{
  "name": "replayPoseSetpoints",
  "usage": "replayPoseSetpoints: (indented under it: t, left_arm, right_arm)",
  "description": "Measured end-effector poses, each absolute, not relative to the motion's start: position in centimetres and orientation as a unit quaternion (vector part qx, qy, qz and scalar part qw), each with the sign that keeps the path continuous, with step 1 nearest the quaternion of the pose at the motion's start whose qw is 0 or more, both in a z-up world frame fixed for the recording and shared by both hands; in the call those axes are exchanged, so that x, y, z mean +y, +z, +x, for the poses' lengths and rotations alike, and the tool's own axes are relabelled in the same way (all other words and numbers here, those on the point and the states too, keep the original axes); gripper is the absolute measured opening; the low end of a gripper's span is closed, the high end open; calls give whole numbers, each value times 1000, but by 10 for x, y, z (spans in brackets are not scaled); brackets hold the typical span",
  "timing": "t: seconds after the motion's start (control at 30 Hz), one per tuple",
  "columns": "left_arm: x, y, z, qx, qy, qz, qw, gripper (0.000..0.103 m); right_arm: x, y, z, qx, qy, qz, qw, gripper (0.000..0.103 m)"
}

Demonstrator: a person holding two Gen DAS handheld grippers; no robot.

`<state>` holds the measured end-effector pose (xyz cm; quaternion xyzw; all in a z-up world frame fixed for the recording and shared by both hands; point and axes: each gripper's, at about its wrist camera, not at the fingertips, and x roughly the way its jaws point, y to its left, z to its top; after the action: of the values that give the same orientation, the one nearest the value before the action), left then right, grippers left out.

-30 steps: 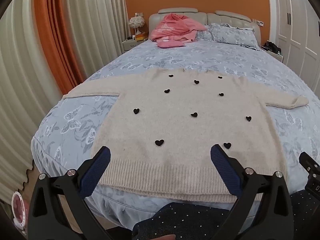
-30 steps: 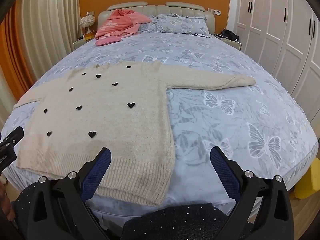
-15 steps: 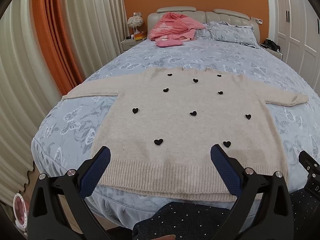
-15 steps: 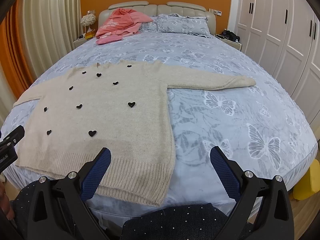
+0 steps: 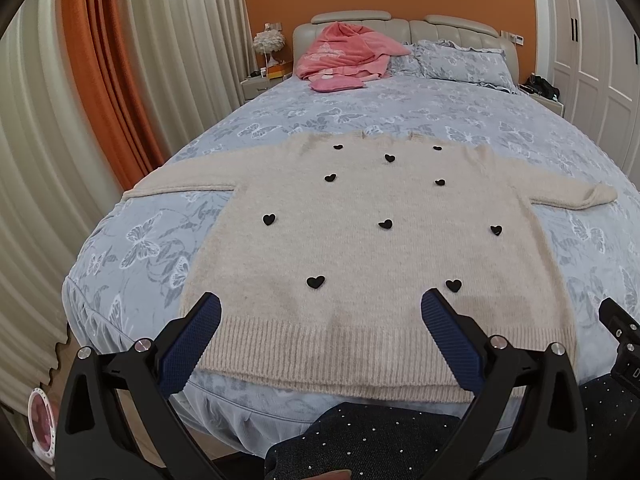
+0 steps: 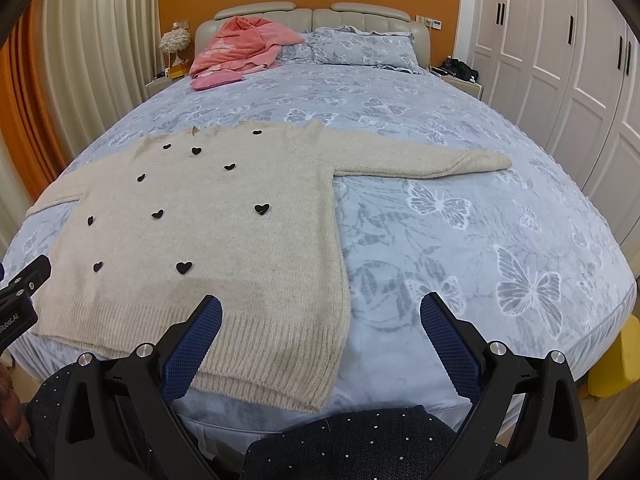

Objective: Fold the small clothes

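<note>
Lying flat on the bed (image 5: 340,116), the beige sweater (image 5: 360,248) has both sleeves spread outward and its ribbed hem nearest the foot edge. The left gripper (image 5: 320,320) hovers above the hem, jaws wide apart, empty. The right gripper (image 6: 320,320) hovers over the sweater's right hem corner, jaws likewise spread, holding nothing.

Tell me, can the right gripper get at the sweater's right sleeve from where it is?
Probably yes: the right gripper is open, and nothing lies between it and the sleeve, stretched flat on bare bedspread.
</note>
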<state>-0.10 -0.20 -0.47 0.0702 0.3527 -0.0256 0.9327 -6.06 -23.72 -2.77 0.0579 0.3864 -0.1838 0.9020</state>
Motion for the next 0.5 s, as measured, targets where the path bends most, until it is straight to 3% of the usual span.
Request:
replayPoseSetpoints:
  t: [0.5]
  left_arm:
    - [-5,-7,0,353,-25,73,932,98]
  right_arm:
    - [-238,-27,-61,385,-183,59,902,98]
